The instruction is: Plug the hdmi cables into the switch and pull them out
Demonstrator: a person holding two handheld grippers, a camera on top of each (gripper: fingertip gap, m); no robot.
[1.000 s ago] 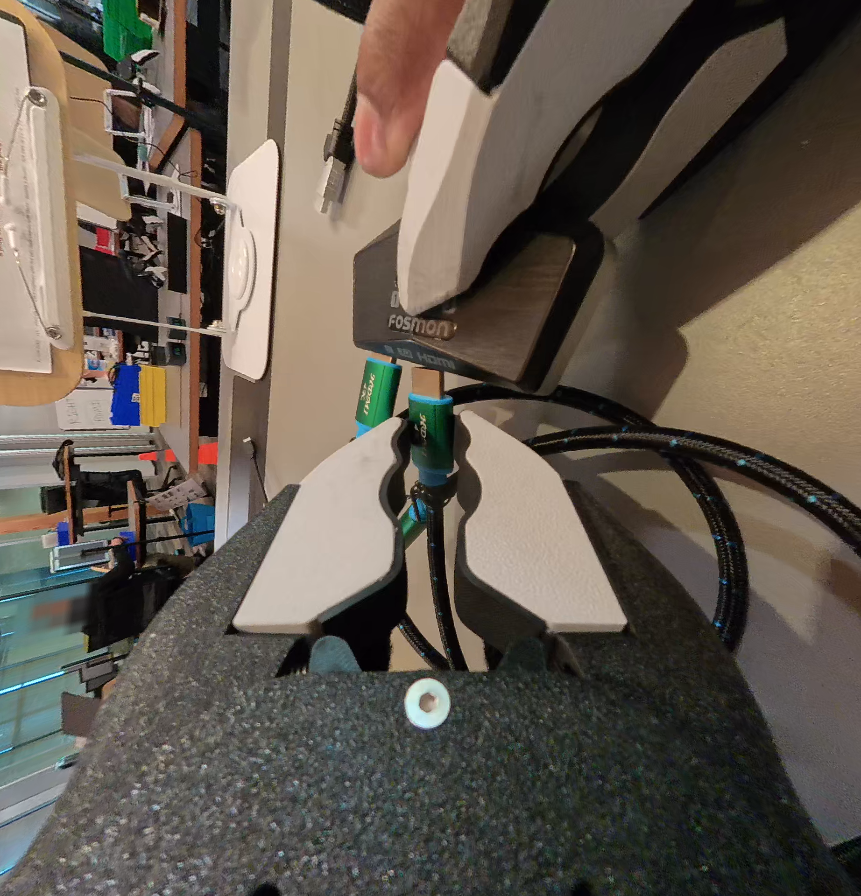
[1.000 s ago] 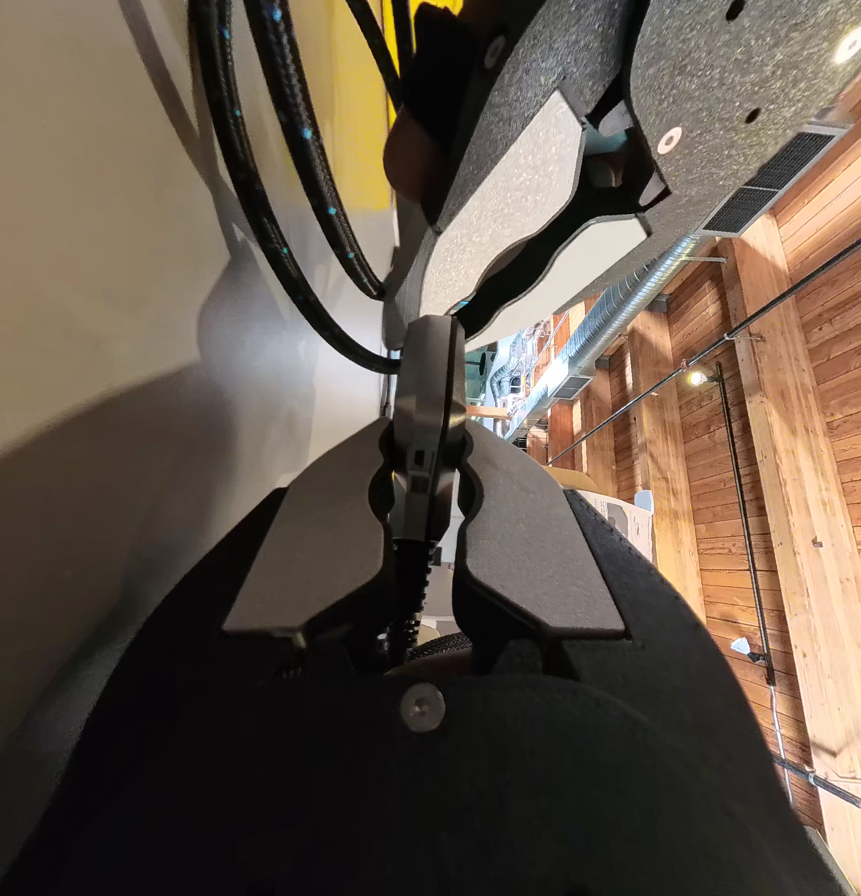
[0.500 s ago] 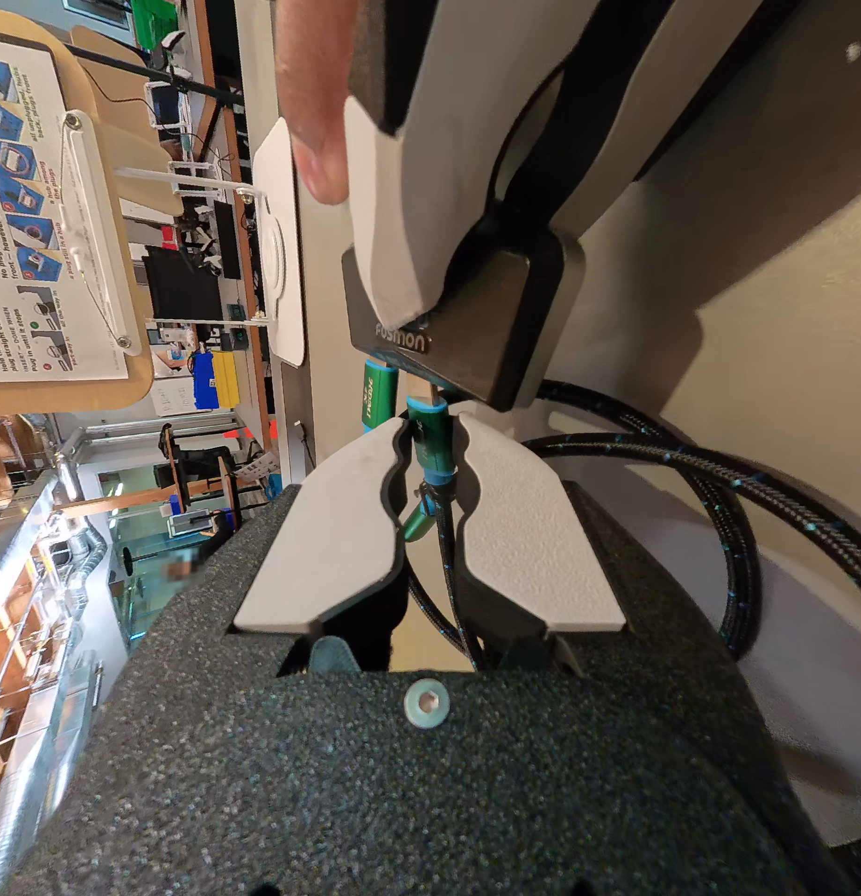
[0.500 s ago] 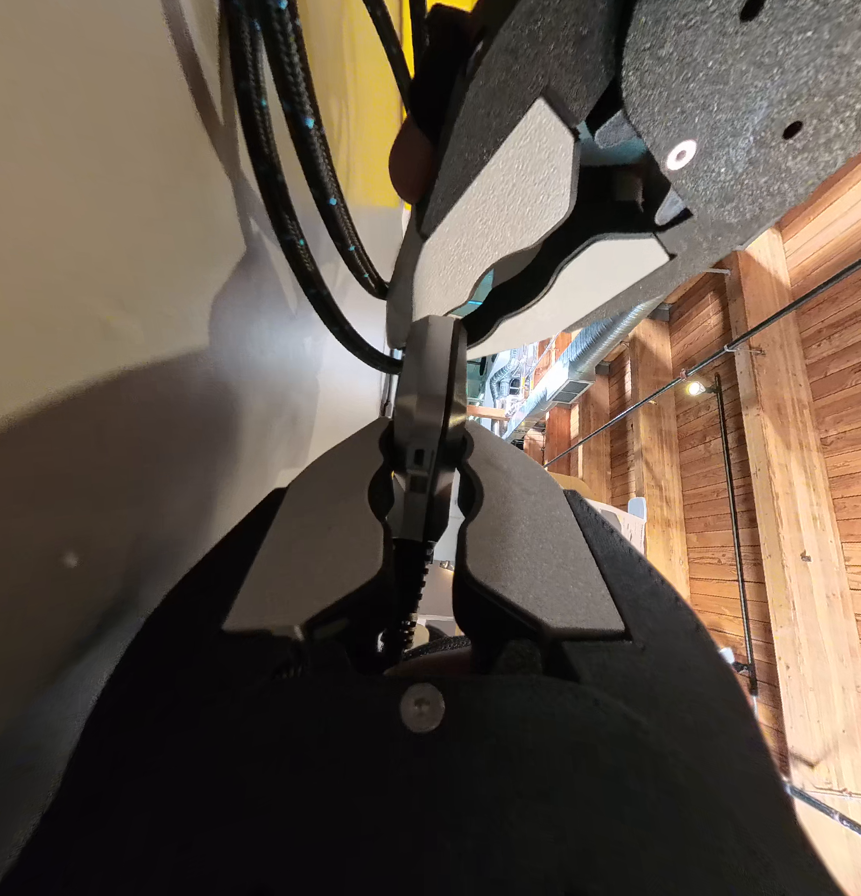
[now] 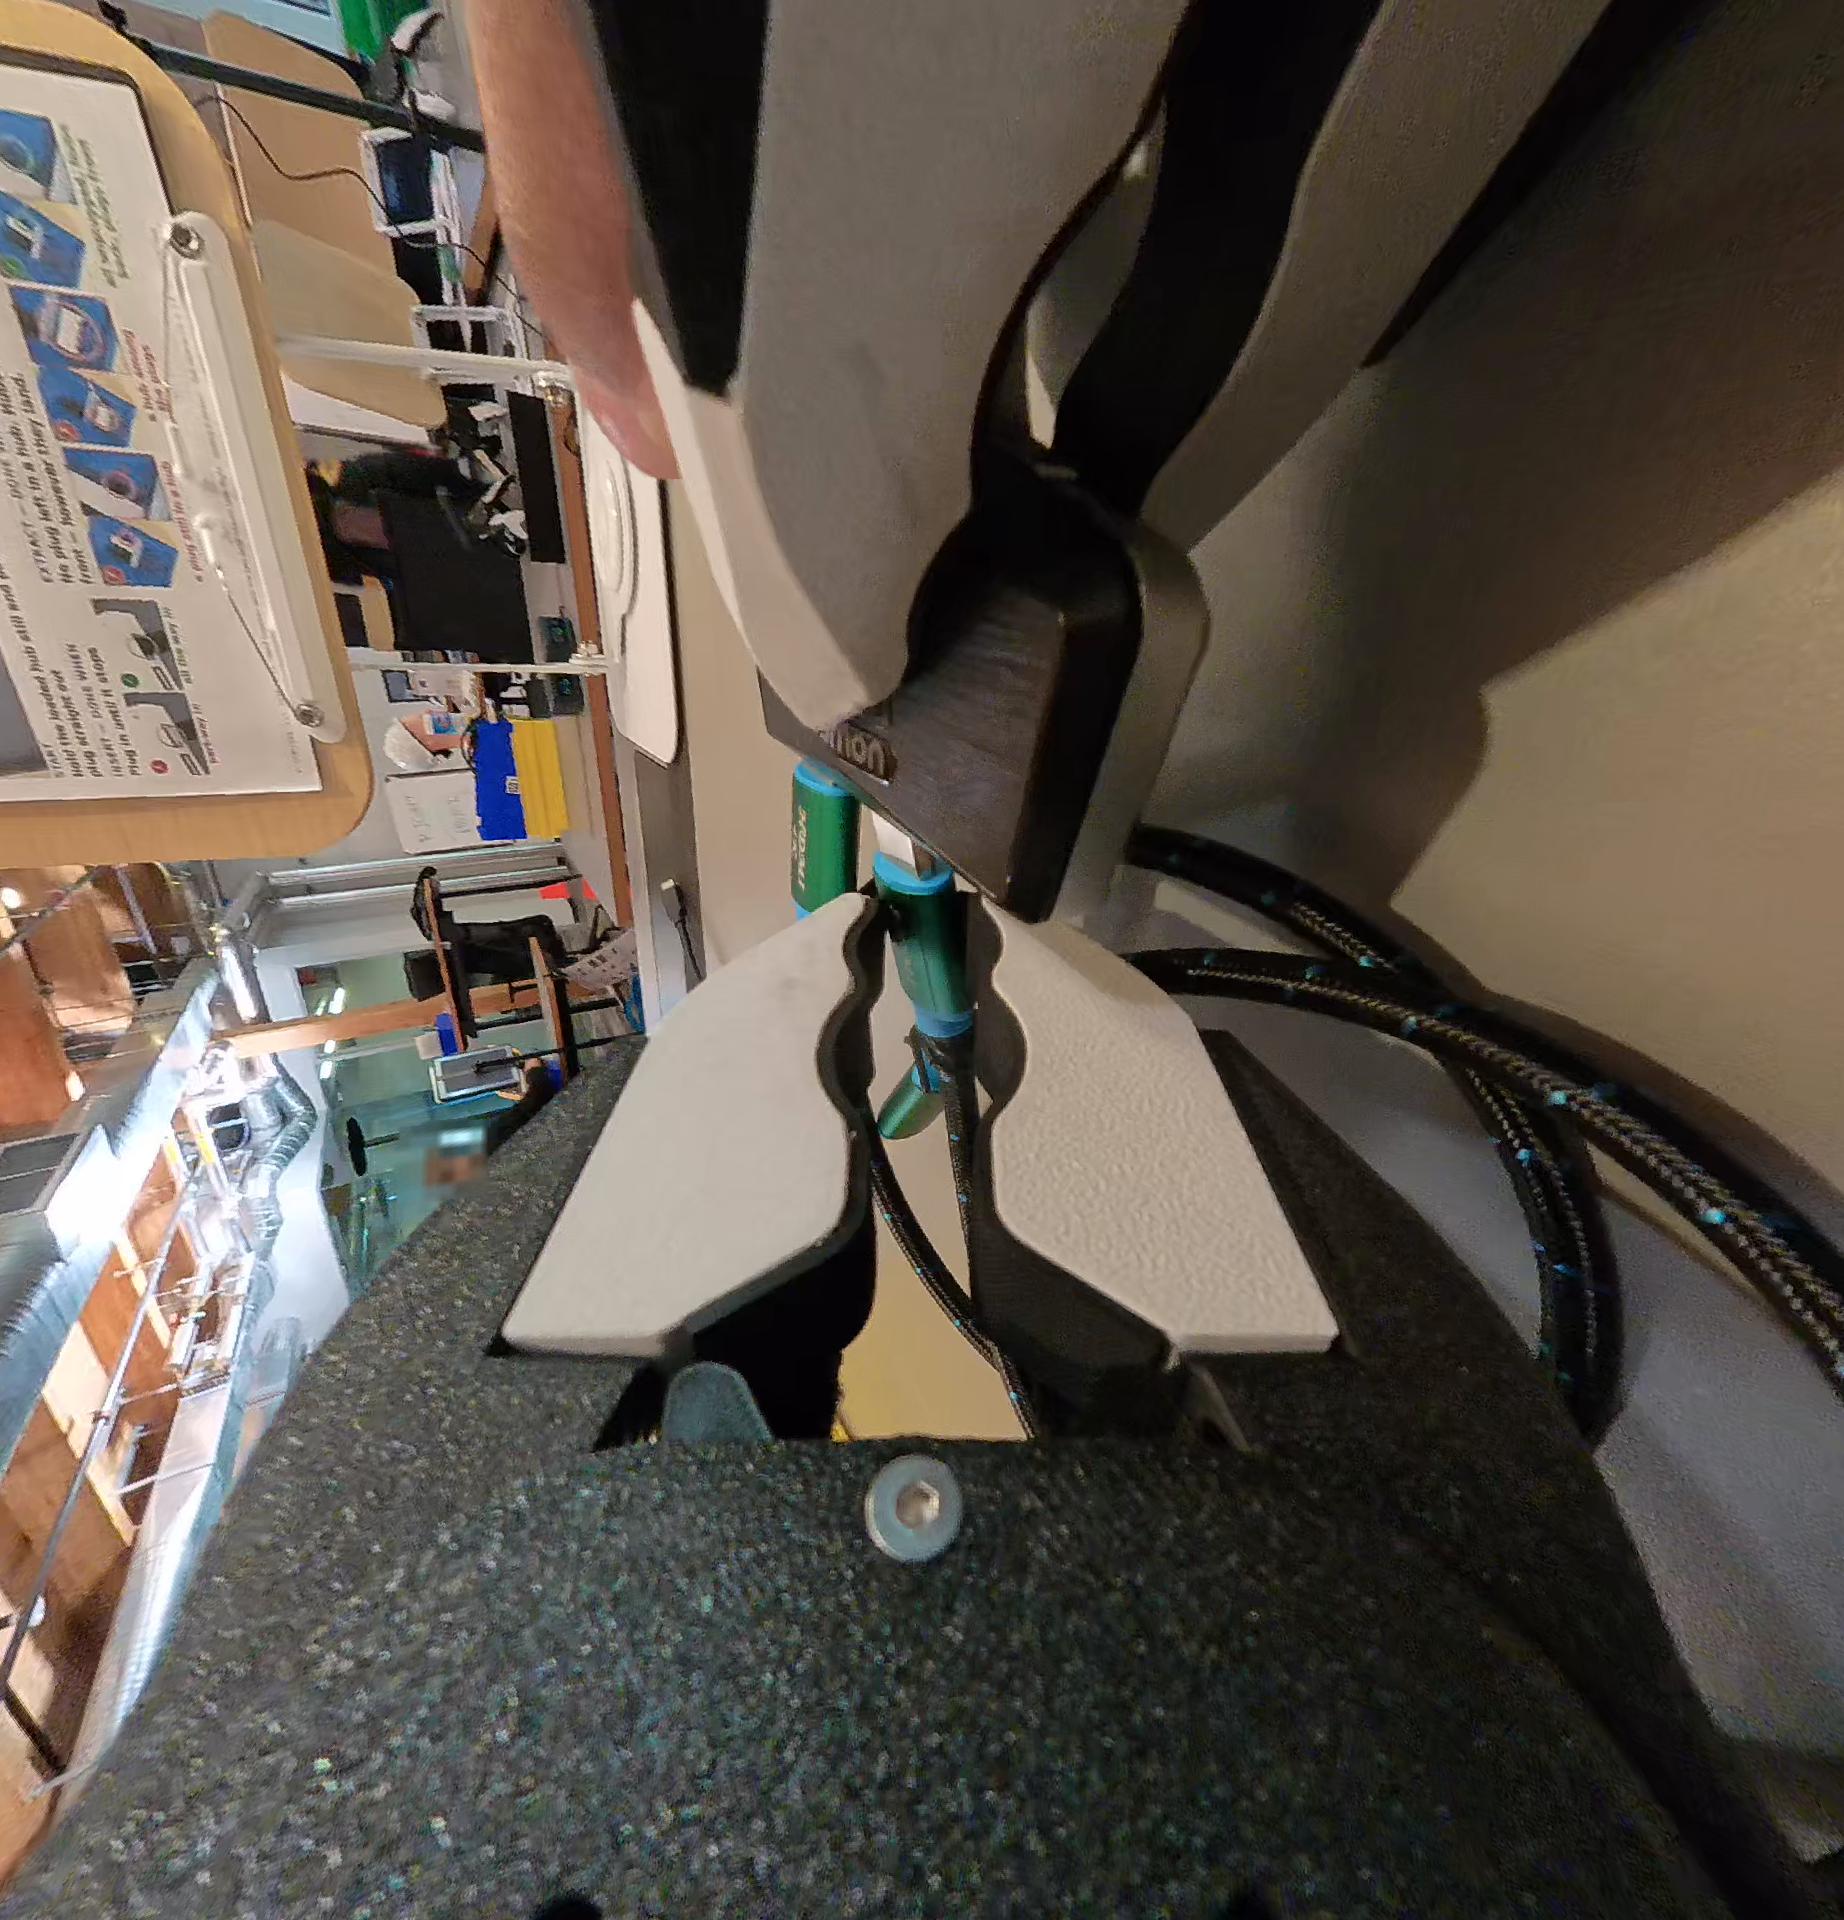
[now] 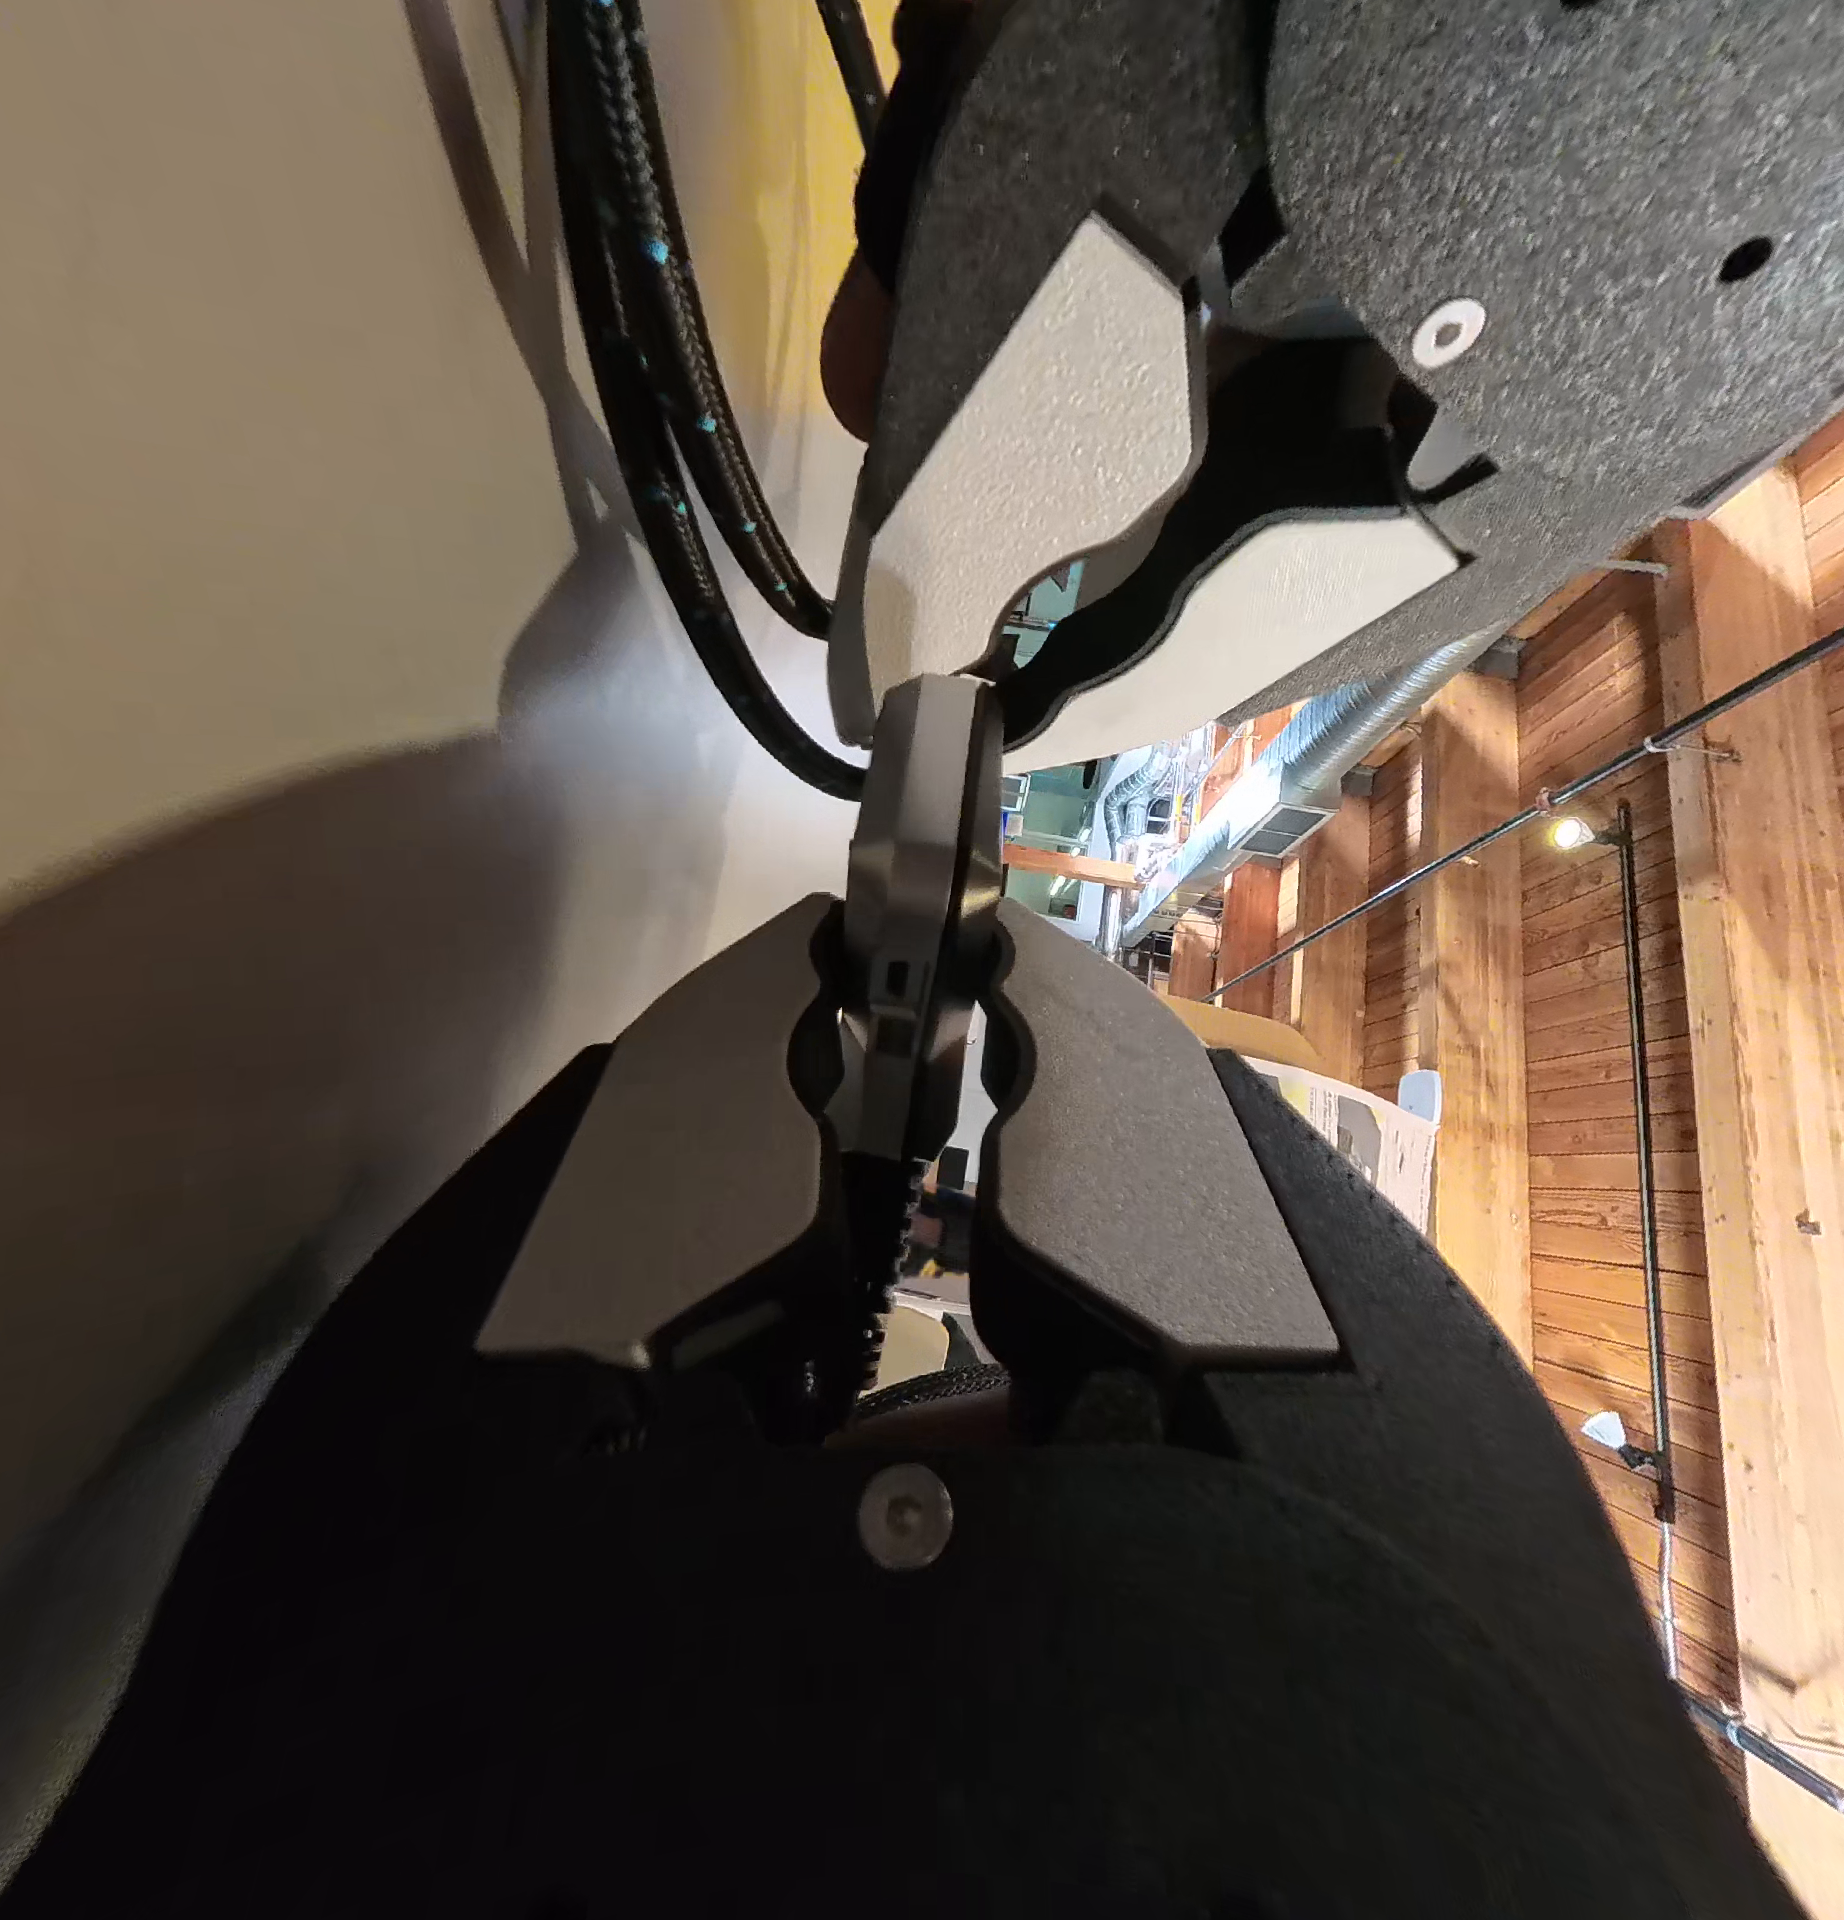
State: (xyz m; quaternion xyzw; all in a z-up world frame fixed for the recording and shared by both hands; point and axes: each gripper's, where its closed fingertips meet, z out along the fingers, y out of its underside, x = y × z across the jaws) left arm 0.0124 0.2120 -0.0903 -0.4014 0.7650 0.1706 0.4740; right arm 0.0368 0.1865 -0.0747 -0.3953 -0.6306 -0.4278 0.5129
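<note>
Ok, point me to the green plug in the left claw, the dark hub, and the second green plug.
green plug (image 5: pixel 930 961), left wrist view, its green shell.
dark hub (image 5: pixel 1011 748), left wrist view, its brushed face.
second green plug (image 5: pixel 820 844), left wrist view, its shell.

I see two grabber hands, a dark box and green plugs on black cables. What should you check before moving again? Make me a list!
1. Left gripper squeezes the green plug on both sides: ok.
2. Right gripper clamps the dark box: ok.
3. Plug lines up with the box's port: its metal tip meets the box edge at a slight tilt; cannot tell.
4. Plug pushed fully in: not ok, a bit of metal tip shows.
5. Second green plug beside it, clear of the fingers: ok.
6. Braided cables loop loosely on the table, not snagged: ok.
</note>
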